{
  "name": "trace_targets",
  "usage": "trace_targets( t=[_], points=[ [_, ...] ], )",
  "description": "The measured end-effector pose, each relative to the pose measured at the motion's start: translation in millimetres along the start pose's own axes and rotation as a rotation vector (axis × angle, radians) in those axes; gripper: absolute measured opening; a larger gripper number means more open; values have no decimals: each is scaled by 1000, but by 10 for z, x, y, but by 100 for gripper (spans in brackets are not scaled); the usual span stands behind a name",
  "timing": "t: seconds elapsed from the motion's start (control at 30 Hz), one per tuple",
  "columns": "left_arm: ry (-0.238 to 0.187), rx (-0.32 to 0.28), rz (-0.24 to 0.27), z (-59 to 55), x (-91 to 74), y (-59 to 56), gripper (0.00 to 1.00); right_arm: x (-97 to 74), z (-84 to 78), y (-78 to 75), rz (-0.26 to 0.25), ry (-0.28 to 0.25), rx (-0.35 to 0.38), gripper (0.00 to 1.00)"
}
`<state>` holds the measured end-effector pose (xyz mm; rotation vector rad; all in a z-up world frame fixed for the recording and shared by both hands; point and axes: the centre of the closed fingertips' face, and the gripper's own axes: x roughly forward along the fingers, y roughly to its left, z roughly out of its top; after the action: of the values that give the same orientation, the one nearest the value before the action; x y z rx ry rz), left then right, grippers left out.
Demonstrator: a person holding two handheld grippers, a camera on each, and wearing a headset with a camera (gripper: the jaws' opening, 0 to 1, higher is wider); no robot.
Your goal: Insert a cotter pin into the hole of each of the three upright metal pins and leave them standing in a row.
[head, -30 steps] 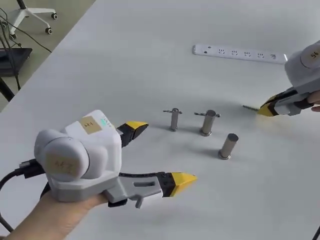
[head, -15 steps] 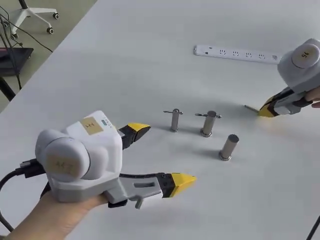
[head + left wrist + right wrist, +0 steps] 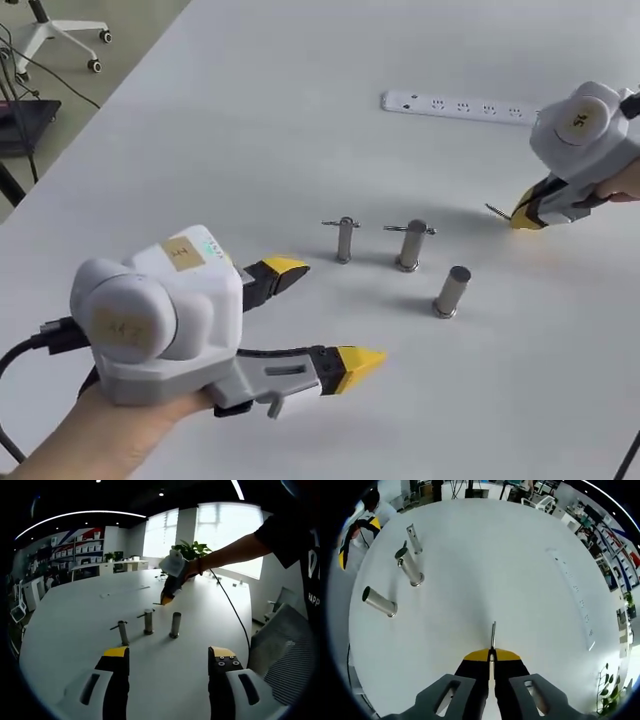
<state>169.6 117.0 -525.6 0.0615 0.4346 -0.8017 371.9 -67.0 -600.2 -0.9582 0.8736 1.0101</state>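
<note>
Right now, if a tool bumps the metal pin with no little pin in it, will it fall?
Probably: the bare metal pin stands tall and narrow on a small base, so a push near its top could tip it. Being round, it would likely roll on the smooth table. It looks like solid metal, so probably stiff.

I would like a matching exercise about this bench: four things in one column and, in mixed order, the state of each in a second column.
Things
1. left tongs
2. right tongs
3. nearest metal pin
4. middle metal pin

States
a. stands with an inserted cotter pin across its top
b. shut on a loose cotter pin
c. open, holding nothing
d. stands upright with nothing through it

Pairs: 1-c, 2-b, 3-d, 4-a
</note>
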Motion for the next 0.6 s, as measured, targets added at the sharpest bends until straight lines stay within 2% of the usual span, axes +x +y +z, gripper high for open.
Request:
trace_targets(
  t=[0.13,0.37,0.6],
  points=[
    [17,19,-22,11,8,-82,60,-123,54,122,-10,-9,-50,0],
    [19,24,-33,77,43,-86,54,-387,236,329,-30,-62,-123,0],
    [27,-5,-52,167,121,-66,46,-587,463,540,-33,-136,-170,0]
  ],
)
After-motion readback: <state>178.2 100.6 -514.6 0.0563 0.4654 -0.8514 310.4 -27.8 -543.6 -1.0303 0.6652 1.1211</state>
